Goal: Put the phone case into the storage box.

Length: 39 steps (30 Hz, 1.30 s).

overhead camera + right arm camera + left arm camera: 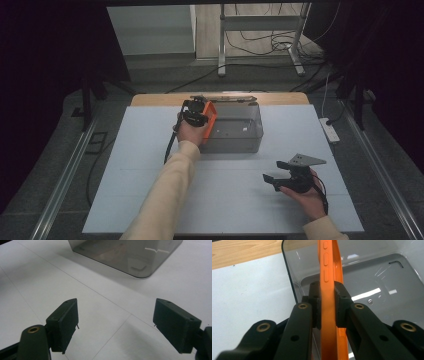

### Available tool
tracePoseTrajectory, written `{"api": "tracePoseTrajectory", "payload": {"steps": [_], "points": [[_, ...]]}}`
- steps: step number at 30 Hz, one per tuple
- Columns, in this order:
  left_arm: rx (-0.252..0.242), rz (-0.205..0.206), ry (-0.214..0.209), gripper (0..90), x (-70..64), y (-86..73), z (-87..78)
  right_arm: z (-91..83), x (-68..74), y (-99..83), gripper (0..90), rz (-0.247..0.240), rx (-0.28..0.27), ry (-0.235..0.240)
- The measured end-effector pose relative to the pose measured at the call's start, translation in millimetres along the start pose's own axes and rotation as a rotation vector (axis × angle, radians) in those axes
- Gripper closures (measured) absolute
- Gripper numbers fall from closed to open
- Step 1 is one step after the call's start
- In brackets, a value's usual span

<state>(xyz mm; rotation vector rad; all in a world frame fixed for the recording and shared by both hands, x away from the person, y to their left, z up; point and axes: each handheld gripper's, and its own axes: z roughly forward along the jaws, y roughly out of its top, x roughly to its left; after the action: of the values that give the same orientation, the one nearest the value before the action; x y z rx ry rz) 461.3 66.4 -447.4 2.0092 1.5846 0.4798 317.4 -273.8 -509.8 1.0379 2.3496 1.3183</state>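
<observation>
Table (150, 200): white surface | Clear bin (240, 142): 12 o'clock of table centre | Orange phone case (329, 315): edge-on over bin's 9 o'clock rim, clamped by left gripper (327, 302) | Right gripper (115, 326): wide open, empty, 4 o'clock | Risk: thin edge grip; case may pivot, strike rim.

Both forearms wear cream long sleeves (167, 192), close-fitting and plain. The left gripper (327, 302) is black plastic, its two flat arms studded with brass-ringed pivot holes and small dark screw holes, ending in blocky fingers (315, 298). A black cable (169, 146) trails from it. The right gripper (125, 326) has matte, slab-shaped black fingers (65, 323), one brass-ringed pivot, and a grey three-cornered plate (306, 160) with small holes on top.
</observation>
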Motion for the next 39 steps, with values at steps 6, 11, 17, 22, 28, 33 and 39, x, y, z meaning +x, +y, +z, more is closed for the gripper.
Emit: {"api": "tracePoseTrajectory", "payload": {"steps": [6,11,17,22,28,33,39], "points": [[0.002,0.000,-0.002,79.4,-0.9,0.1,0.9,-0.1,-0.2,0.0,20.1,0.003,0.002,-0.002],[0.004,-0.002,0.006,79.4,-2.9,-0.1,2.4,0.1,-0.1,-0.1,20.0,0.002,0.001,0.001],[0.014,-0.010,0.020,79.4,-5.4,0.0,4.7,0.0,-0.3,0.0,20.1,0.003,0.003,-0.002],[0.011,-0.016,0.030,79.4,-6.8,0.1,4.8,-0.1,-0.3,0.0,20.1,0.003,0.003,-0.002],[0.013,-0.022,0.039,79.4,-7.6,0.0,5.4,0.1,-0.1,0.0,20.1,0.003,0.003,0.000],[0.015,-0.024,0.046,79.4,-6.7,-0.7,5.2,-0.1,-0.3,-0.1,20.0,0.004,0.003,-0.001],[0.021,-0.020,0.050,79.4,-6.3,-3.3,8.2,0.6,0.0,-0.1,20.0,0.002,0.006,0.000]]}}
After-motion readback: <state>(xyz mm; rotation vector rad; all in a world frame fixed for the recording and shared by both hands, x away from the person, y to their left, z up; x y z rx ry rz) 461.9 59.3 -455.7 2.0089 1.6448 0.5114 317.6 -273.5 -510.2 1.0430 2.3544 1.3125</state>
